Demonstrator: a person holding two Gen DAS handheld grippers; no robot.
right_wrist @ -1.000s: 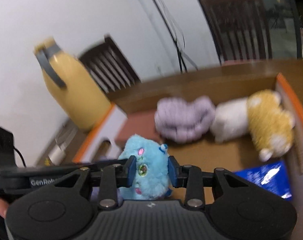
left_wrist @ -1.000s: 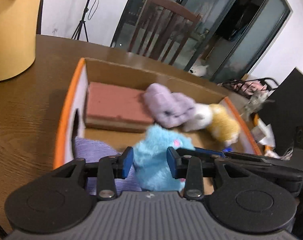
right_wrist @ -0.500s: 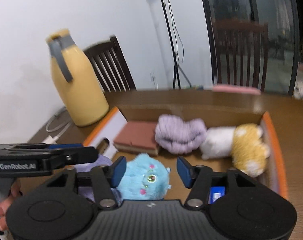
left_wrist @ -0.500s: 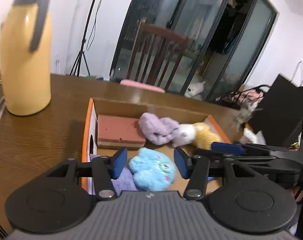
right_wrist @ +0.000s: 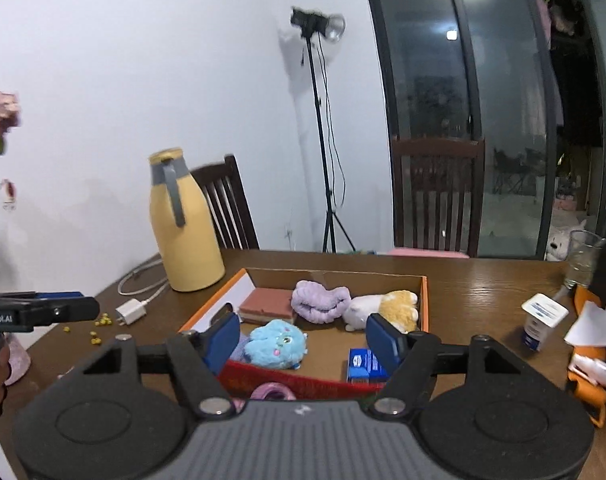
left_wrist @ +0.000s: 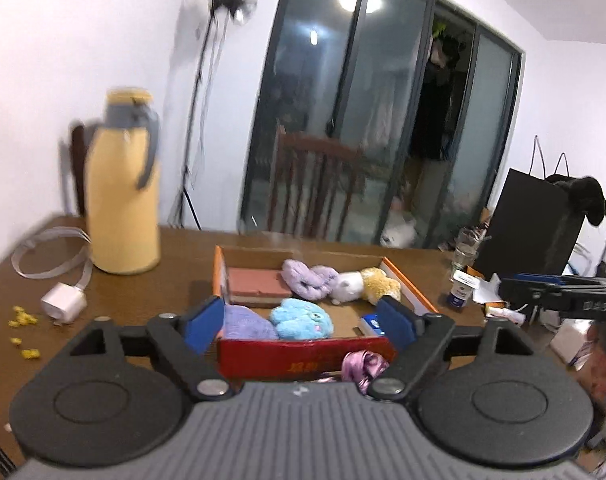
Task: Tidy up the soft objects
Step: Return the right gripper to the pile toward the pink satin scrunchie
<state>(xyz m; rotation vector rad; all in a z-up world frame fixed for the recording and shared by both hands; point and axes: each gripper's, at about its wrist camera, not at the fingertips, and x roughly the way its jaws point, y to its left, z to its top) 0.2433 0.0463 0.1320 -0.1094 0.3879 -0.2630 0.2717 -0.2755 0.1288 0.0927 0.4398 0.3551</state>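
Observation:
A cardboard box with orange rims stands on the wooden table. The blue plush lies in its front part beside a lavender cloth. Behind them are a pink sponge block, a purple fluffy piece and a white-and-yellow plush. A pink scrunchie lies outside the front wall. My left gripper hangs back from the box with its jaws opening and nothing between them. My right gripper does the same above the box, with the blue plush well beyond its pads.
A yellow jug stands left of the box, with a white charger, its cable and yellow crumbs nearby. A glass, a small white bottle and papers sit at the right. A blue packet lies in the box. Chairs and a tripod stand behind.
Both grippers let go of the blue plush, opened wide, and pulled back and up from the box. The plush now lies in the box.

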